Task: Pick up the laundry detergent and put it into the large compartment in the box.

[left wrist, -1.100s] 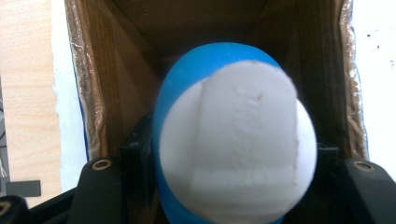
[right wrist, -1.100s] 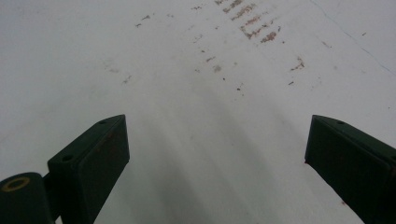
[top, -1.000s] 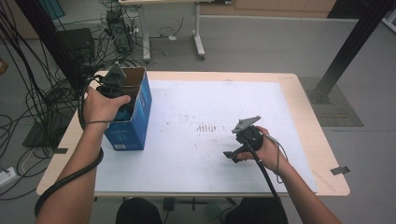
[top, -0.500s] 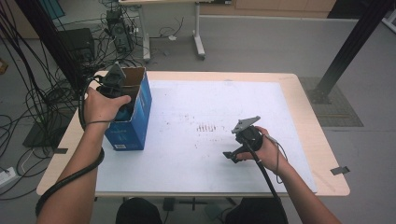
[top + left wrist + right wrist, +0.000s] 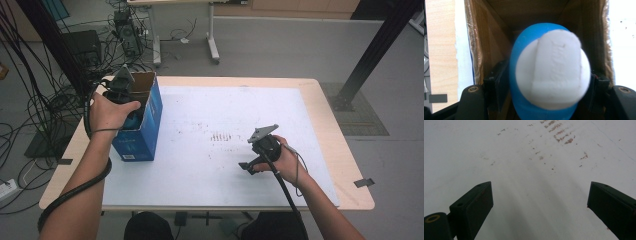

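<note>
My left gripper point(image 5: 121, 89) hangs over the open top of a blue cardboard box point(image 5: 142, 131) at the table's left edge. In the left gripper view a rounded blue object with a white face point(image 5: 549, 72) sits between the jaws of the left gripper point(image 5: 546, 83), above the box's brown inside wall point(image 5: 486, 50). The jaws have just been opening, and the pads still lie against the object's sides. My right gripper point(image 5: 251, 162) rests low over the white mat point(image 5: 200, 165) at centre right. In its own view the right gripper point(image 5: 539, 202) stands open and holds nothing.
Brown smudges point(image 5: 222, 136) mark the mat's middle. The wooden table edge point(image 5: 345, 150) frames the mat. Cables and equipment point(image 5: 60, 95) crowd the floor to the left, a black post point(image 5: 372, 50) stands at the far right, and a cable trails from each gripper.
</note>
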Demonstrator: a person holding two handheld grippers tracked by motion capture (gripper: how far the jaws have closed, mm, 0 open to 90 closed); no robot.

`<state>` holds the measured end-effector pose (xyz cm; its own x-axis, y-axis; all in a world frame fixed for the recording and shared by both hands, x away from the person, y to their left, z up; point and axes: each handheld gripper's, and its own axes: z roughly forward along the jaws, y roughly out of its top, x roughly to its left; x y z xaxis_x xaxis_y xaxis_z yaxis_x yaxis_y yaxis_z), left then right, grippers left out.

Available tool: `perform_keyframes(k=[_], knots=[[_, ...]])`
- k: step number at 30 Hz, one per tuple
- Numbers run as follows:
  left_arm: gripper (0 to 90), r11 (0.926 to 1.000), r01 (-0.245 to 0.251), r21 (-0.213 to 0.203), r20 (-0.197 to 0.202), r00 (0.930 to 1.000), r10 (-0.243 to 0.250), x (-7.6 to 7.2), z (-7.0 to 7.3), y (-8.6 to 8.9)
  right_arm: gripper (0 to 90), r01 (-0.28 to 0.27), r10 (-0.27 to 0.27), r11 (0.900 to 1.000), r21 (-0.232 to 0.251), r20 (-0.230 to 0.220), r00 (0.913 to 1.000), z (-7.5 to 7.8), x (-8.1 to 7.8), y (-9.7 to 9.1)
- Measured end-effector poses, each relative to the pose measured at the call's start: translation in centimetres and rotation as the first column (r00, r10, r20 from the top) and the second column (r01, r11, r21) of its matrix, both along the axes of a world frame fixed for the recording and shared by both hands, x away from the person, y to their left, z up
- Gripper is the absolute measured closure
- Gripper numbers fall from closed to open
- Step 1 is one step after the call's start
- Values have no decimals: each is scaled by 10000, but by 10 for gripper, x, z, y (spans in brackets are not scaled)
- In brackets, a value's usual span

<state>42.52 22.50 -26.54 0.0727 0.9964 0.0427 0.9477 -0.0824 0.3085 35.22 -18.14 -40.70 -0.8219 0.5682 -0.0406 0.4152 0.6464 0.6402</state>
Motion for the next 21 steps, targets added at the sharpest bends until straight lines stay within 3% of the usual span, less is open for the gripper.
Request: perform_keyframes(k=[14,21], knots=[[329,9999,115,-63,291,9995,-113,-5,18,-1,61,-77,77,10000,-44,55,10000,1,-1,2],[326,9997,243,56,619,9978,-246,-11,37,-2,61,-85,86,9999,-61,67,9999,2,-1,3]])
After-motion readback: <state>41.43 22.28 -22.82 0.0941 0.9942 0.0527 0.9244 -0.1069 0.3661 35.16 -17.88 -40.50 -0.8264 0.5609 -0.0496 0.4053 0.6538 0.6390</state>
